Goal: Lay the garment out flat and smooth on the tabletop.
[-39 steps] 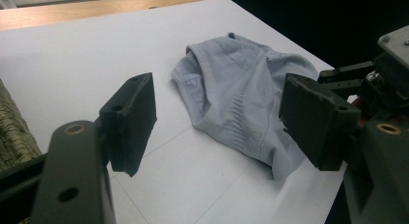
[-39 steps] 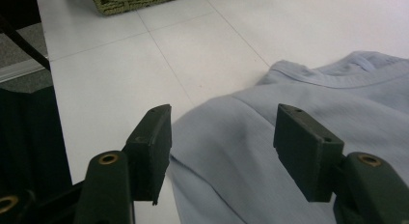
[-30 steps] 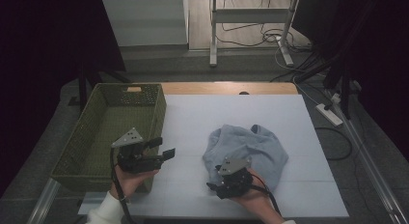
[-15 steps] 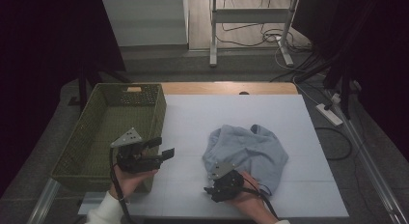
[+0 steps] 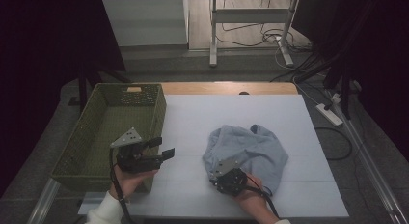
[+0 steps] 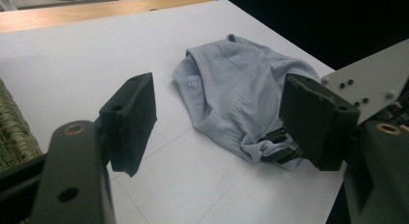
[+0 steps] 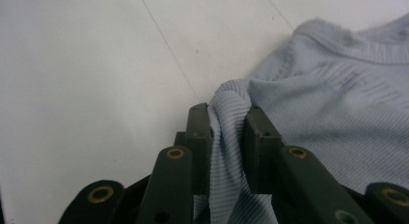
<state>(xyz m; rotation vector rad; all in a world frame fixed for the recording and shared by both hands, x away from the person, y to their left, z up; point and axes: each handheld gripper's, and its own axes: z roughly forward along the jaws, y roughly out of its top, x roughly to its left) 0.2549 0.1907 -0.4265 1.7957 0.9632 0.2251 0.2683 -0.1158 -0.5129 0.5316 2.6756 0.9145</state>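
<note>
Hand-held gripper point(image 7: 227, 132) — jaws pinching grey-blue cloth point(image 7: 333, 103)

Left claw point(image 5: 161, 147) gapes wide above the table; right claw point(image 5: 215, 172) is clamped tight, held low.

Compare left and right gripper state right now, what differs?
The left gripper has its jaws wide apart and holds nothing; the right gripper is shut on a fold of the light blue garment. The left one sits beside the green basket, off the cloth; the right one is at the garment's near edge. Both are hand-held, with black jaws.
</note>
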